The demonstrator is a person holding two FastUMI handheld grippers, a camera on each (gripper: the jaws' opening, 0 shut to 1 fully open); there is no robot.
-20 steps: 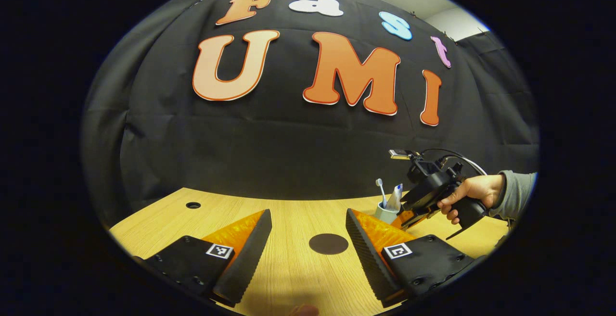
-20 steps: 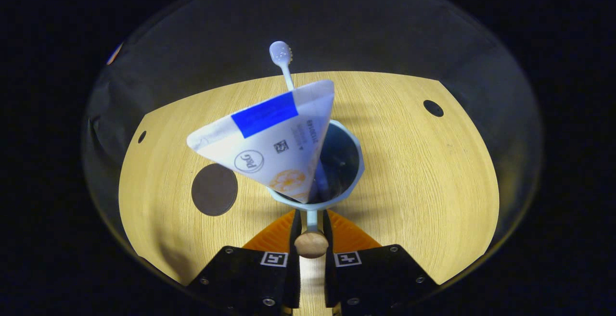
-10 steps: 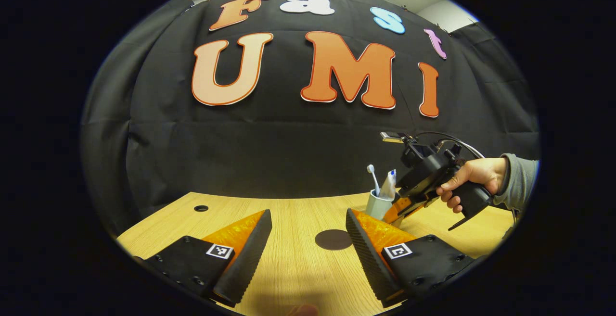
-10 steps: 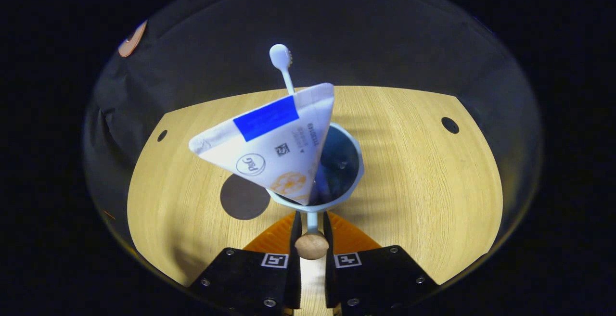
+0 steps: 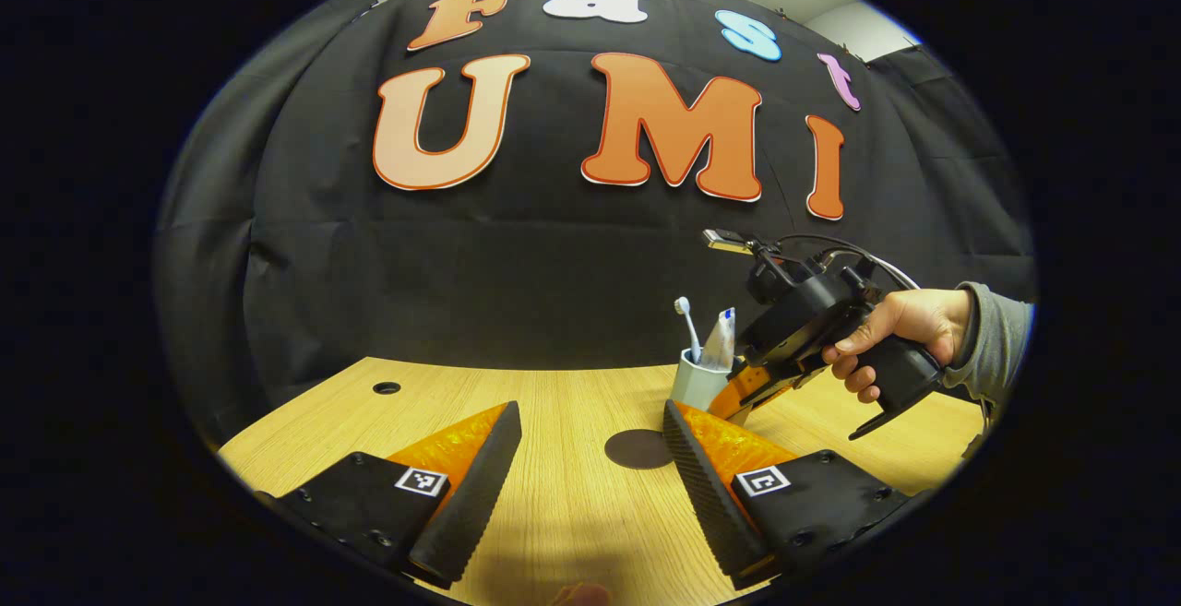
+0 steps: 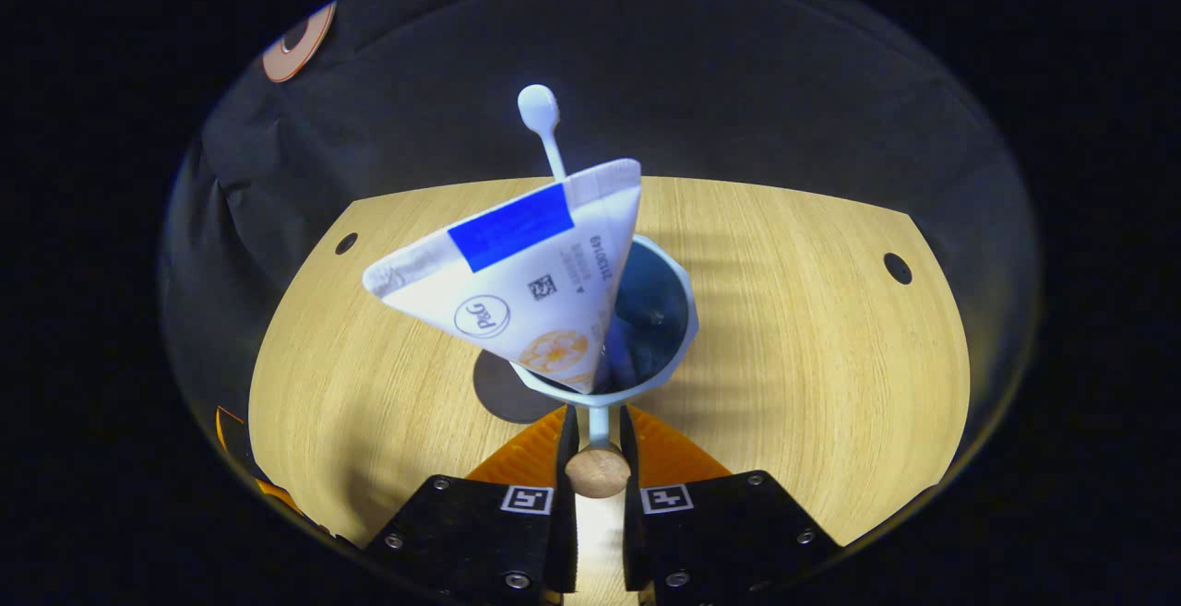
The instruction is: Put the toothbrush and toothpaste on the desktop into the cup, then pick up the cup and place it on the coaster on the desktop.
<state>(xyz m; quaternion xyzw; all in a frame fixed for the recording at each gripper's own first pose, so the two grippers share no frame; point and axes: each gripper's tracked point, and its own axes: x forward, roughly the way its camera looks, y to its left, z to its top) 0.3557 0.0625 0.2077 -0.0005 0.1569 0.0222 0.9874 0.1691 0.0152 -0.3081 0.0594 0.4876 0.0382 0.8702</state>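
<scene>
Left gripper [image 5: 590,472] hung low over bench [image 5: 563,514], 2 fingers [image 5: 471,486] spread wide, gripping nothing. Dark round coaster [image 5: 638,448] lay on bench ahead between them. Farther right, hand [image 5: 909,334] held right gripper [image 6: 598,486], fingers pinched on handle of pale cup [image 6: 660,311], raised just above coaster's far edge. Toothbrush [image 6: 544,131] and toothpaste [image 6: 517,274] stood inside cup, toothpaste tilted left, brush head upward.
</scene>
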